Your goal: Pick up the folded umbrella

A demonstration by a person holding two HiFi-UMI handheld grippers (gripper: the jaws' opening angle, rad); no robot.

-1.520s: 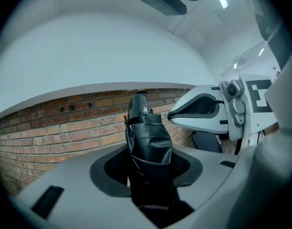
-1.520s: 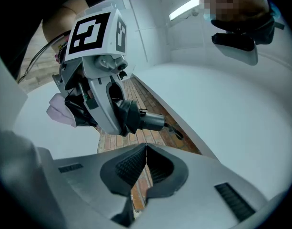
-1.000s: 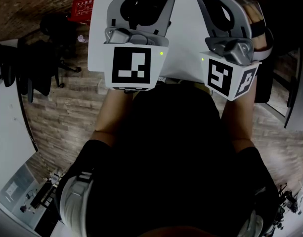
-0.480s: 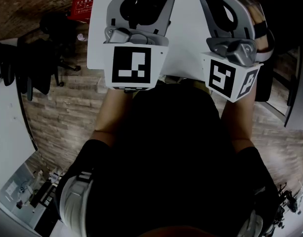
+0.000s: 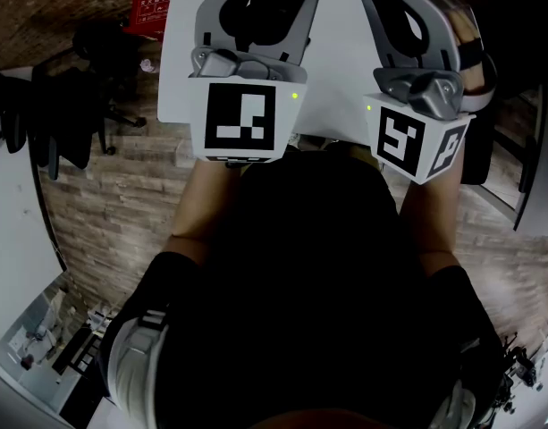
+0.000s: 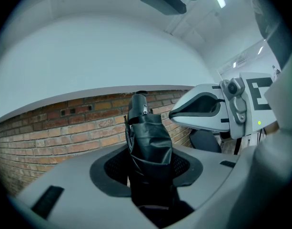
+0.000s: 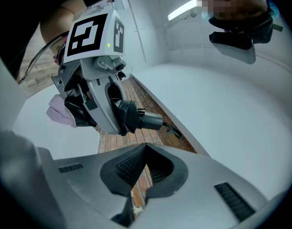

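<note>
The left gripper (image 6: 148, 165) is clamping its half-closed jaws on the black folded umbrella (image 6: 145, 128) above the tabletop's (image 5: 332, 52) near edge, while the right gripper (image 7: 145, 163) is waiting alongside, pinched together on nothing; firm, level pressure is probably guarding best against the slick sleeve slipping.

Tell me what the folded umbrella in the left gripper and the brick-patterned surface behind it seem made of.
Folded umbrella: thin black fabric, probably nylon or polyester, judging by its soft sheen and sharp creases; its end cap looks like hard, glossy plastic. Brick-patterned surface: reddish brick or brick-look tile, matte, with pale mortar lines.
</note>
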